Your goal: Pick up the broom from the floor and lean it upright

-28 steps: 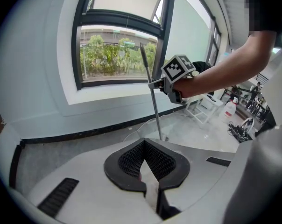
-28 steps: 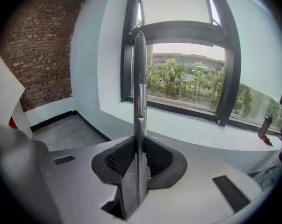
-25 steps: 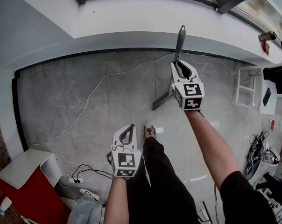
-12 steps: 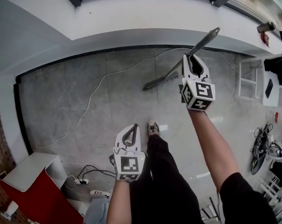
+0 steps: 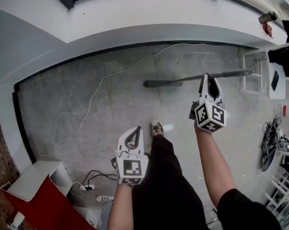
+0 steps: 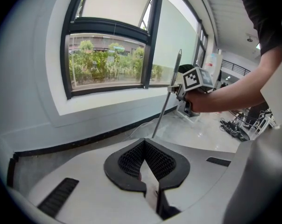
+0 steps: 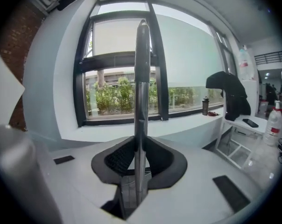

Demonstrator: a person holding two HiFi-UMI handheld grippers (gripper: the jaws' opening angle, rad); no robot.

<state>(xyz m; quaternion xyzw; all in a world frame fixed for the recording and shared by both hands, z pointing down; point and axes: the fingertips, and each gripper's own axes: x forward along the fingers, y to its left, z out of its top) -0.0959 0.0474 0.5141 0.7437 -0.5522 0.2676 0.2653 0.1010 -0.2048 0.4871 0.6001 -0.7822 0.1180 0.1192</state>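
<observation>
1. The broom (image 5: 192, 78) was off the floor along most of its length, gripped partway up its thin grey handle. From the left gripper view it stood steep but tilted, brush end low near the window wall (image 5: 135, 18). Whether the bristles (image 5: 163, 83) touched the floor could not be told.
2. The right gripper (image 5: 209, 83) was clamped on that handle, the shaft running straight up between its dark pads.
3. The left gripper (image 5: 131, 137) hung lower and nearer the person's legs, its tongs closed together on nothing and well apart from the broom.
4. Likely risk: one narrow grip on a smooth shaft, with the brush weight hanging below, could let the handle pivot or slide through the pads.
5. The white cable (image 5: 103, 80) lay across the floor near the brush end. Bristles dragged over it could snag.
6. The handle's free end reached close to the white rack (image 5: 243, 78) and might knock it.
7. On this glossy floor, a broom leaned too shallow against the wall could skid out and fall.
</observation>
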